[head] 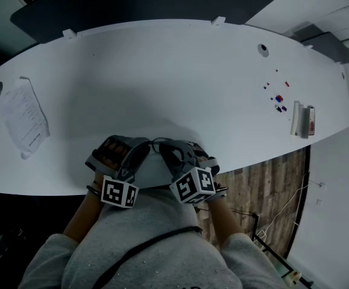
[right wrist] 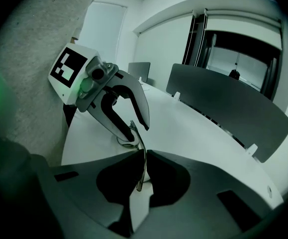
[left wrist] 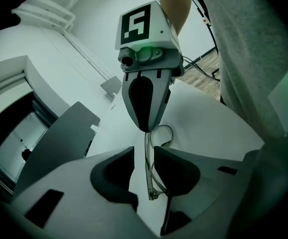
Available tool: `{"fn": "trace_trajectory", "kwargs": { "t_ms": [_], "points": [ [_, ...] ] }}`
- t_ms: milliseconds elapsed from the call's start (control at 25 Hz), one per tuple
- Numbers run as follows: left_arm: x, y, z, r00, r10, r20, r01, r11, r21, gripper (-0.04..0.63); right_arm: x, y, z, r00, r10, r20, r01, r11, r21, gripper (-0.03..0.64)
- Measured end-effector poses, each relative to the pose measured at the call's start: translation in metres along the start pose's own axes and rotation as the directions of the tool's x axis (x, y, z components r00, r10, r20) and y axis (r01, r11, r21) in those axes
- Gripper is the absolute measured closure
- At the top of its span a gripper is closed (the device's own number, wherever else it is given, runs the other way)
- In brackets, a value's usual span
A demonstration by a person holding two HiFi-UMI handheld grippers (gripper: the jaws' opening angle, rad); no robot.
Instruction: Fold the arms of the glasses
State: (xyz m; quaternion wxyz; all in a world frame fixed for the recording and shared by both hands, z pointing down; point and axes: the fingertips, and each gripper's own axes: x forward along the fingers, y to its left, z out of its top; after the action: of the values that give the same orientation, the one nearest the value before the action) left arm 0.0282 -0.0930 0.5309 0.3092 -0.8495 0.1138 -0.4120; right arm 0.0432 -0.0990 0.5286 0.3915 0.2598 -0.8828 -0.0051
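A person in a grey sweatshirt stands at the near edge of a long, curved white table, holding a two-jaw gripper in each hand. The tools meet tip to tip over the middle of that near edge, and the glasses hang between them, just above the surface. They are thin wire-framed glasses and very hard to make out from the head view. The left gripper has its jaws apart. One slim bar of the frame runs through the gap, close to one pad, with nothing pressing on it. The right gripper has its jaws together, clamped on another thin part of the frame, so it alone carries the glasses. Beyond its tip, one rounded lens rim shows against the white surface. The folding appears to be under way but not finished. No view shows clearly whether either arm already lies flat against the front, and the left claw would probably need a new hold before it can swing an arm in. Elsewhere, a sheet of paper lies near the table's left end. Small coloured bits and a small upright box sit near its right end, well apart from the work.
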Motion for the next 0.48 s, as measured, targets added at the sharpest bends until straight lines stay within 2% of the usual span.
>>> {"fn": "trace_trajectory", "kwargs": {
  "t_ms": [160, 360, 440, 480],
  "points": [
    [-0.005, -0.007, -0.005, 1.0, -0.014, 0.001, 0.014, 1.0, -0.005, 0.46, 0.002, 0.001, -0.002, 1.0, -0.004, -0.01, 0.004, 1.0, -0.007, 0.584],
    [-0.011, -0.008, -0.014, 1.0, -0.004, -0.007, 0.003, 0.997, -0.082, 0.464, 0.006, 0.004, -0.006, 0.999, -0.005, -0.032, 0.004, 0.999, -0.033, 0.584],
    [-0.012, -0.008, -0.017, 1.0, 0.002, -0.011, -0.003, 0.995, -0.096, 0.524, 0.009, 0.004, -0.006, 0.999, -0.008, -0.036, 0.007, 0.999, -0.04, 0.584],
    [-0.012, -0.008, -0.019, 1.0, 0.003, -0.013, -0.004, 0.995, -0.097, 0.531, 0.009, 0.005, -0.006, 0.999, -0.01, -0.037, 0.008, 0.999, -0.042, 0.584]
  ]
}}
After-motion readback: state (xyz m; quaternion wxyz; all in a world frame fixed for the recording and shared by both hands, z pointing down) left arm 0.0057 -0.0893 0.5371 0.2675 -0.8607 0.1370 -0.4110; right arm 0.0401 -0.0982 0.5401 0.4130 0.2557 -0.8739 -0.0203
